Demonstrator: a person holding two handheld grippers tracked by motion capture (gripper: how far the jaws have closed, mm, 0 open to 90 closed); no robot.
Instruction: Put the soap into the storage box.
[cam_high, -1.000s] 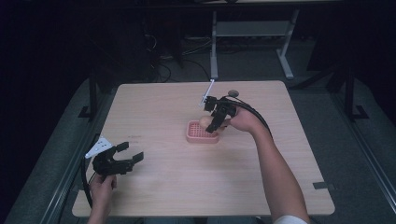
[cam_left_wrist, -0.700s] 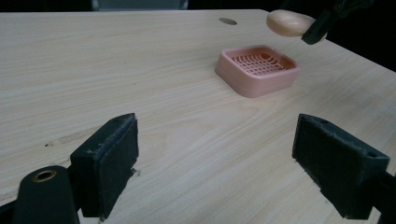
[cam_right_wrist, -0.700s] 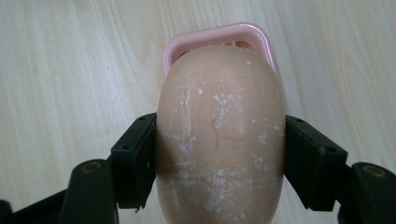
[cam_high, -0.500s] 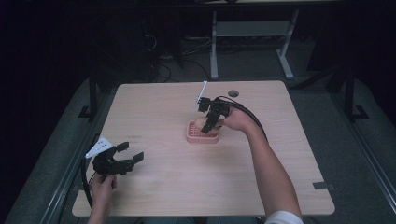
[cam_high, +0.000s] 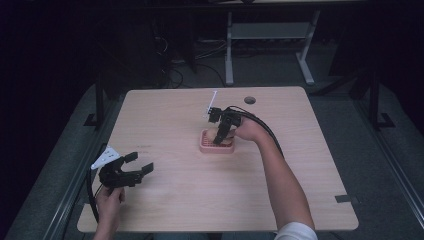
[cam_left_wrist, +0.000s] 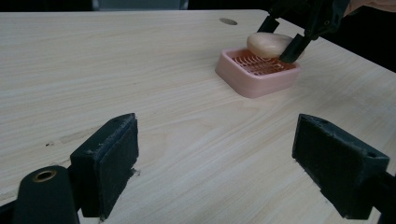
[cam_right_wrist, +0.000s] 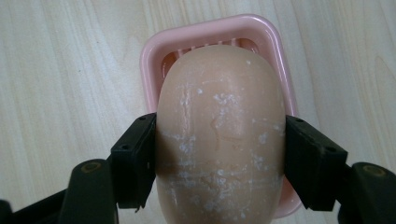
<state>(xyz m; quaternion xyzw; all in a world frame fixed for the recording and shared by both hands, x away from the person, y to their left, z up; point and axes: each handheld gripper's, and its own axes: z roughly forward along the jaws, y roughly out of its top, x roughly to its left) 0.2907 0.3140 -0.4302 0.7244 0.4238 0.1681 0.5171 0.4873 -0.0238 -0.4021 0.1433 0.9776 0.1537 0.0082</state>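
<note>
The right gripper (cam_right_wrist: 219, 154) clamps the soap (cam_right_wrist: 219, 135) just above the pink dish (cam_right_wrist: 152, 60) beneath it; the left gripper (cam_left_wrist: 224, 168) sits released, well apart.

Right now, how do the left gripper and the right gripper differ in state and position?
The left gripper is open and holds nothing, while the right gripper is shut on the beige oval soap bar. The left gripper sits near the person's edge of the light wooden table, low over bare wood; the right gripper is at mid-table, over the pink slotted plastic soap dish. Both are black, two-jawed and hand-held.
</note>
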